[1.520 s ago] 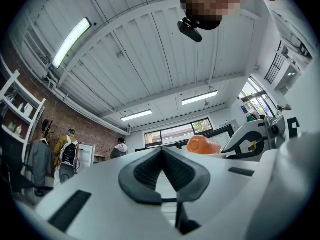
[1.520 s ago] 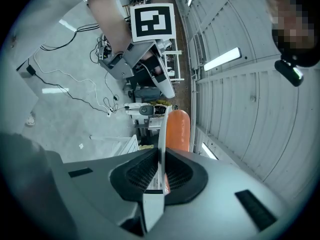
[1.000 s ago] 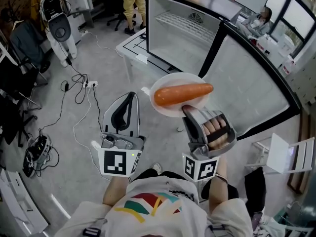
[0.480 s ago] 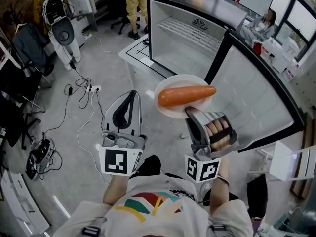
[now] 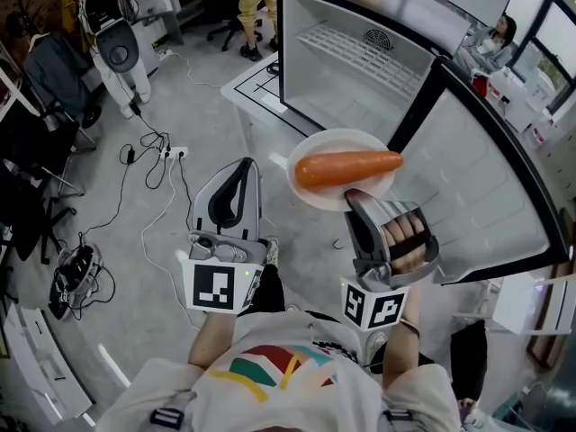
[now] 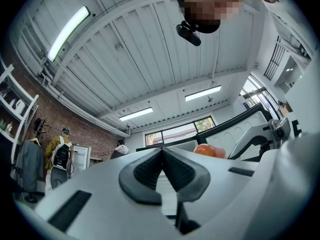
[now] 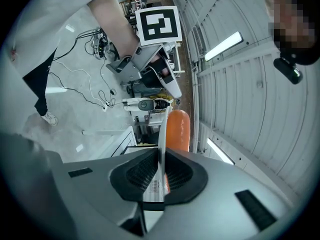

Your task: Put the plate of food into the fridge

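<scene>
A white plate point(image 5: 326, 148) carries one orange carrot point(image 5: 349, 169) lying across it. My right gripper point(image 5: 354, 196) is shut on the plate's near rim and holds it level in the air, in front of the open fridge point(image 5: 353, 77). In the right gripper view the plate's rim point(image 7: 161, 129) stands edge-on between the pads, with the carrot point(image 7: 178, 129) beyond. My left gripper point(image 5: 241, 169) hangs to the left of the plate, shut and with nothing in it. In the left gripper view its jaws point(image 6: 161, 154) meet, and the carrot point(image 6: 210, 150) peeks over them.
The fridge is white inside, with a wire shelf point(image 5: 346, 45) high up. Its door point(image 5: 472, 174) swings open to the right of the plate. The fridge stands on a white table point(image 5: 250, 86). Cables and a power strip point(image 5: 171, 153) lie on the floor at left.
The plate and both grippers have drifted a little to the right and nearer the fridge opening. The right gripper's hold on the plate is unchanged, and the left stays shut.
</scene>
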